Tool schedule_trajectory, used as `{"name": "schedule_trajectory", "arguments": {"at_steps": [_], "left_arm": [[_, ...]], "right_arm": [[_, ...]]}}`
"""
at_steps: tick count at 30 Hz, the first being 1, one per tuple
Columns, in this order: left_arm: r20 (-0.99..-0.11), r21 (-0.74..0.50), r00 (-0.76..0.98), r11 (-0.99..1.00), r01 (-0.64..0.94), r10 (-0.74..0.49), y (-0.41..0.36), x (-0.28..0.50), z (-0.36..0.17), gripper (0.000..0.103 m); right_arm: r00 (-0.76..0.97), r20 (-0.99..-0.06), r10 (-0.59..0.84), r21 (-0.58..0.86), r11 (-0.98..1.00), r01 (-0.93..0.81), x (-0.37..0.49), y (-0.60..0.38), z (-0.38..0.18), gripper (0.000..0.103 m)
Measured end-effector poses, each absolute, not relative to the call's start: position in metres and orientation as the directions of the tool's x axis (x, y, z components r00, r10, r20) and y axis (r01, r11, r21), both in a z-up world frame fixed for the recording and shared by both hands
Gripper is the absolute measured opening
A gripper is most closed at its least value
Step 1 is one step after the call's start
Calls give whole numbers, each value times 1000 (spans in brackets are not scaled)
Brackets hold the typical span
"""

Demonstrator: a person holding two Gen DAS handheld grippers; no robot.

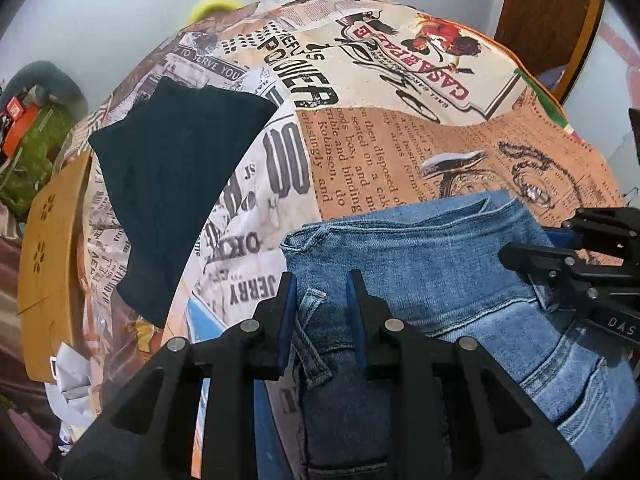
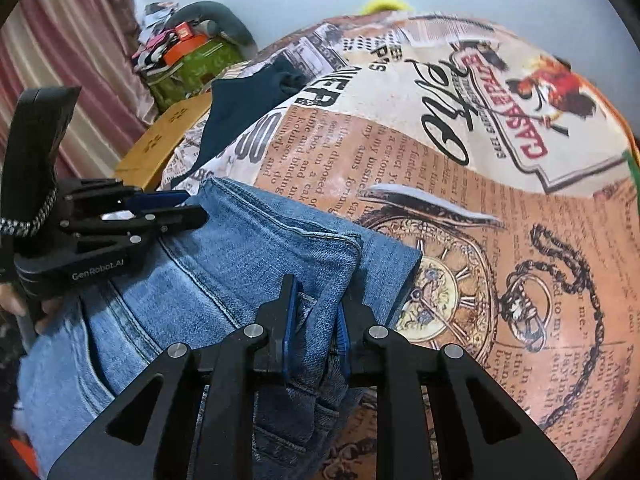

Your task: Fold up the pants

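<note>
Folded light-blue jeans (image 1: pixel 420 264) lie in several layers on the newspaper-print tablecloth (image 1: pixel 400 148). My left gripper (image 1: pixel 321 292) straddles the jeans' left edge near a belt loop, with denim between its partly parted blue-padded fingers. My right gripper (image 2: pixel 314 300) is at the jeans' (image 2: pixel 240 260) right edge with a fold of denim between its fingers. Each gripper shows in the other view, the right one (image 1: pixel 520 254) at the right and the left one (image 2: pixel 192 206) at the left.
A dark navy folded garment (image 1: pixel 172 184) lies on the cloth to the left. A wooden stool (image 1: pixel 52 264) stands off the left edge, with a green bag and clutter (image 1: pixel 28 152) behind. A wooden chair back (image 1: pixel 548 20) stands at the far right.
</note>
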State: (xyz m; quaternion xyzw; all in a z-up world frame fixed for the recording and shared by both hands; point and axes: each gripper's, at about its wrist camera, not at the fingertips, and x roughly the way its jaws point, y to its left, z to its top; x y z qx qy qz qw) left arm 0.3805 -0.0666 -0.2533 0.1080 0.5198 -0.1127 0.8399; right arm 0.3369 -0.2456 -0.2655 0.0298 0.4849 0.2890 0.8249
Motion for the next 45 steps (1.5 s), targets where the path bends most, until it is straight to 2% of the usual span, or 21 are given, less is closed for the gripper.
{"name": "schedule_trajectory", "arguments": {"at_steps": [3,6,8,11,13,14,18,22,24,35,45], "left_arm": [[-896,57,437,953,297,-82,-63,378,-246,29],[-888,29,447,958,285,-106,-58,370,-231,29],[-879,36,464,957,287,-106,-56,360,-216,29],[-865,52,490,954,297,-105,-58,346,-198,31],[-861,41,494,951,306,-122,-59,336,-189,38],[-860,33,493,950,309,-130,-60,331,-186,45],[-872,29,471,947,321,-133,-64,316,-188,59],[-918,56,389,946,319,-77,-66,307,-219,64],[-916,78,396,943,324,-61,-65,296,-225,71],[-869,125,494,946,299,-41,-49,237,-207,74],[-867,50,492,971,234,-74,-25,222,-203,76]], "right_arm": [[350,-797,492,319,835,-447,336,-245,-258,22],[358,-804,476,302,844,-444,329,-247,-246,22],[371,-794,482,299,841,-451,321,-250,-234,22],[393,-778,490,291,835,-467,309,-249,-219,28],[399,-757,517,299,818,-492,300,-247,-209,31],[402,-750,526,301,811,-501,294,-245,-204,32],[420,-724,548,286,792,-539,270,-236,-189,50],[348,-778,524,273,779,-564,256,-220,-210,52],[279,-816,507,287,774,-564,250,-214,-231,53],[356,-801,482,239,801,-549,213,-236,-222,54],[363,-796,485,290,831,-475,199,-265,-227,67]]}}
